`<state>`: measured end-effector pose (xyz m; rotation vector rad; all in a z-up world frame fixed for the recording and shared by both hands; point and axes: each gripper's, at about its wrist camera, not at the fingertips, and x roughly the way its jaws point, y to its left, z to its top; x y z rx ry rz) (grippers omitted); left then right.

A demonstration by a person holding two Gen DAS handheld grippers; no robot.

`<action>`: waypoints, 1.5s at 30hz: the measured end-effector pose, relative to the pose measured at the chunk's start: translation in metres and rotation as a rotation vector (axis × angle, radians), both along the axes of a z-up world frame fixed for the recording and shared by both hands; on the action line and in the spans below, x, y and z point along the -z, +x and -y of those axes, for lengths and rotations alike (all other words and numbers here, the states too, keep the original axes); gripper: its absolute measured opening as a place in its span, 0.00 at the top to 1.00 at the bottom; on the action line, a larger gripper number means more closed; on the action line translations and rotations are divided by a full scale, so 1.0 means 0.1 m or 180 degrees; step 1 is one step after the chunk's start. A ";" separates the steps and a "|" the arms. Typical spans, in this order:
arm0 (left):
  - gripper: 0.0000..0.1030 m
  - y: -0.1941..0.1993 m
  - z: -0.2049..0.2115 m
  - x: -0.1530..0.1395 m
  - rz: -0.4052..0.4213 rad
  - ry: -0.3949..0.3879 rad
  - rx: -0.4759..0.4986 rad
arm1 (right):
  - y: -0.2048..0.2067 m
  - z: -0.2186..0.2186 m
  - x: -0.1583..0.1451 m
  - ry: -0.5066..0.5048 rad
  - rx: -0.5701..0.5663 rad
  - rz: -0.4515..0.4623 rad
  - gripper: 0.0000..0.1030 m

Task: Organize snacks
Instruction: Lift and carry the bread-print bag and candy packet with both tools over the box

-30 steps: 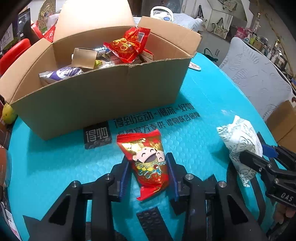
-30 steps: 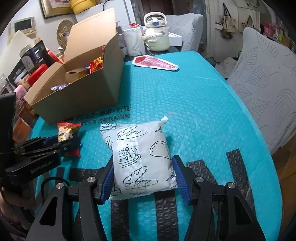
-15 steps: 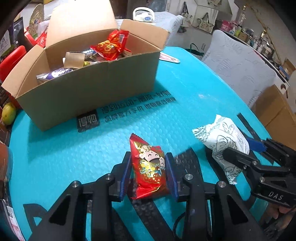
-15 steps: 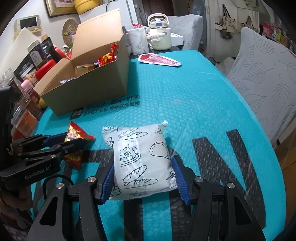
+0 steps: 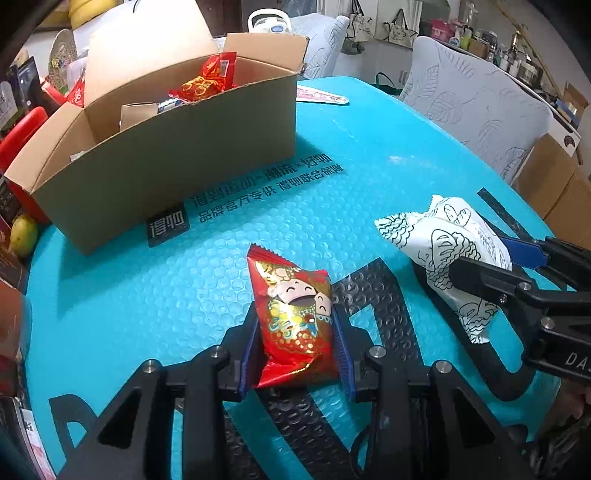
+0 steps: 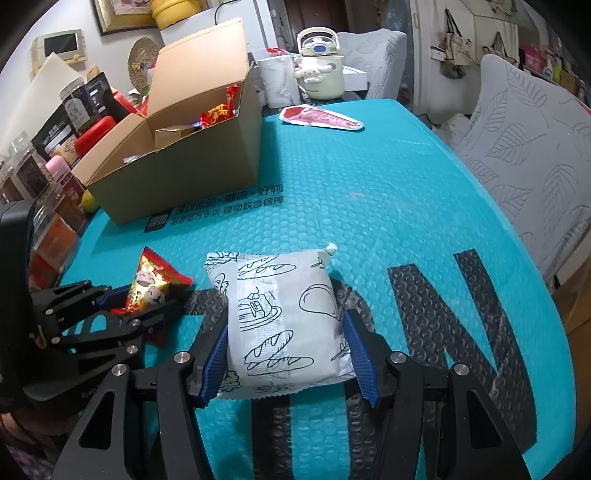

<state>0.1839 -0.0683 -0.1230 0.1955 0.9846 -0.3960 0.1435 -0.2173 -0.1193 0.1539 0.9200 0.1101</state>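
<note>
Teal bubble mat point(image 5: 369, 155) — left claw point(image 5: 295, 343) clamping red snack point(image 5: 295, 317), right claw point(image 6: 288, 354) clamping white bread packet point(image 6: 284, 317).

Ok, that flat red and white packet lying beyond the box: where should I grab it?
Judging by its pose, take the red and white packet across its narrow width near the wider left end, coming down from above: it lies flat on the blue mat, long and tapering, clear of the box.

A lived-in home dining area. A tabletop covered in teal bubble-wrap sheeting point(image 6: 369, 177) is ringed by grey leaf-embossed upholstered chairs point(image 6: 532, 122). A cream cartoon-dog kettle point(image 6: 319, 75), a framed picture point(image 6: 118, 14), hanging tote bags point(image 6: 454, 55) and cluttered jars point(image 6: 72, 99) fill the background.
</note>
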 end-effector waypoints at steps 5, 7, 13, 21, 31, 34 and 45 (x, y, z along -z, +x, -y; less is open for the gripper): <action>0.67 -0.02 -0.02 0.00 0.0064 -0.0015 -0.0002 | 0.03 -0.01 0.04 0.0005 0.0001 -0.0005 0.42; 0.70 -0.09 -0.06 -0.02 0.0064 -0.0048 -0.0012 | 0.03 -0.01 0.04 0.0015 -0.0001 0.0024 0.44; 0.71 -0.13 -0.18 -0.14 0.0099 -0.0201 -0.0079 | -0.03 0.01 0.02 0.0174 -0.0015 0.0061 0.46; 0.71 -0.19 -0.29 -0.35 0.0237 -0.0337 -0.0151 | -0.12 -0.06 -0.11 0.0250 -0.0066 0.0194 0.46; 0.71 -0.33 -0.47 -0.78 0.0541 -0.0550 -0.0259 | -0.22 -0.15 -0.47 0.0259 -0.0222 0.0479 0.46; 0.71 -0.33 -0.52 -0.88 0.0601 -0.0608 -0.0290 | -0.21 -0.20 -0.61 0.0243 -0.0280 0.0580 0.46; 0.71 -0.20 -0.70 -1.40 0.0969 -0.0718 -0.0337 | -0.03 -0.40 -1.16 0.0139 -0.0585 0.0957 0.46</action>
